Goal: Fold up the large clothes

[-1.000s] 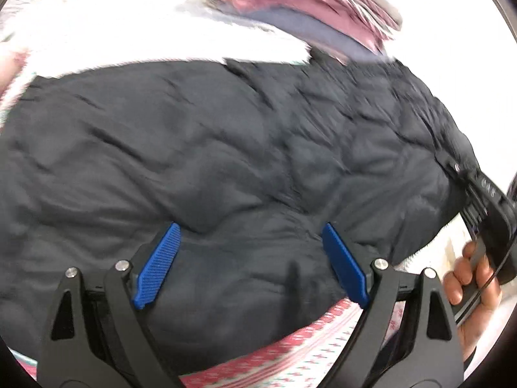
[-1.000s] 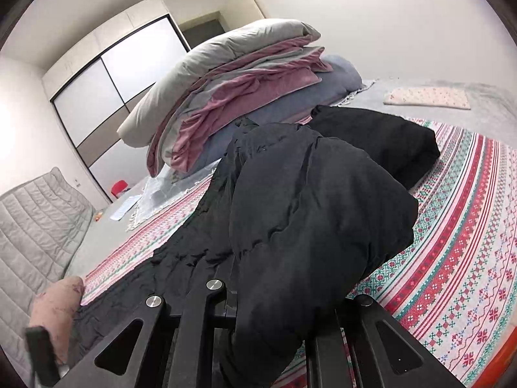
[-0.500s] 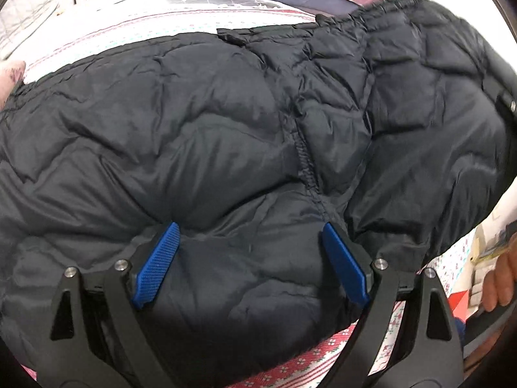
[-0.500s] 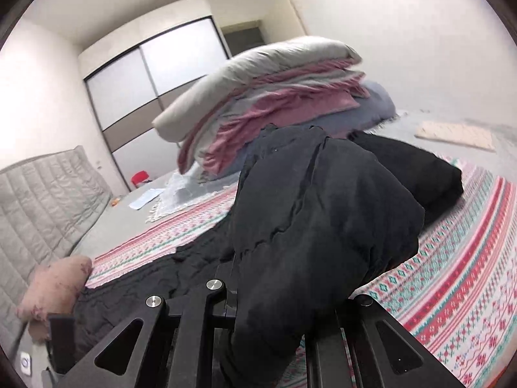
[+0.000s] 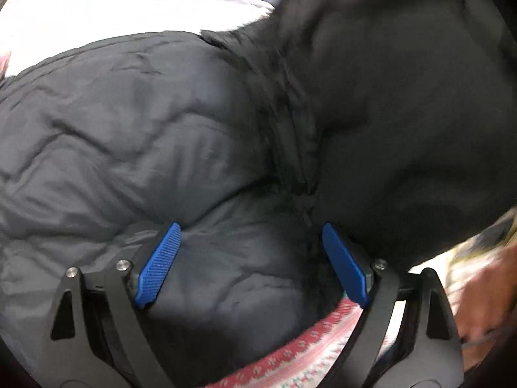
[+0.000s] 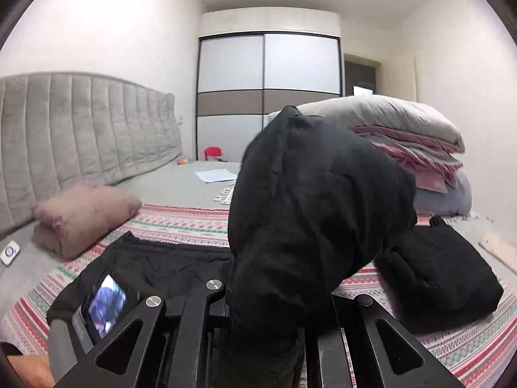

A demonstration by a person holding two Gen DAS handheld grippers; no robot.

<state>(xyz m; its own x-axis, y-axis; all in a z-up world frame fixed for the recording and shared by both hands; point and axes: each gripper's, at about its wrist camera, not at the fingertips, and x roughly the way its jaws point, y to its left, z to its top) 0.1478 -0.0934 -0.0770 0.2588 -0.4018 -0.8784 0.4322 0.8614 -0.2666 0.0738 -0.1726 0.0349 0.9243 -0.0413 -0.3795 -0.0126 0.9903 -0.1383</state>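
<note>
Black jacket (image 6: 310, 226) hangs bunched in the right claw (image 6: 268, 333); left claw (image 5: 252, 258) spread wide above it.

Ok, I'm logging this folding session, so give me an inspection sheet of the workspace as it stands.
Surface: bed with a patterned red, white and green cover; grey sheet beyond it.
Job's things: black puffer jacket, one part lifted and bunched, the rest flat on the cover.
Clutter: pink pillow, stacked bedding, folded black garment, white paper, small white device.
Grippers: left gripper open, blue pads apart over the jacket; right gripper shut on the lifted part.
Cables: nothing seen.
Surroundings: grey padded headboard, sliding-door wardrobe, red object by it.
</note>
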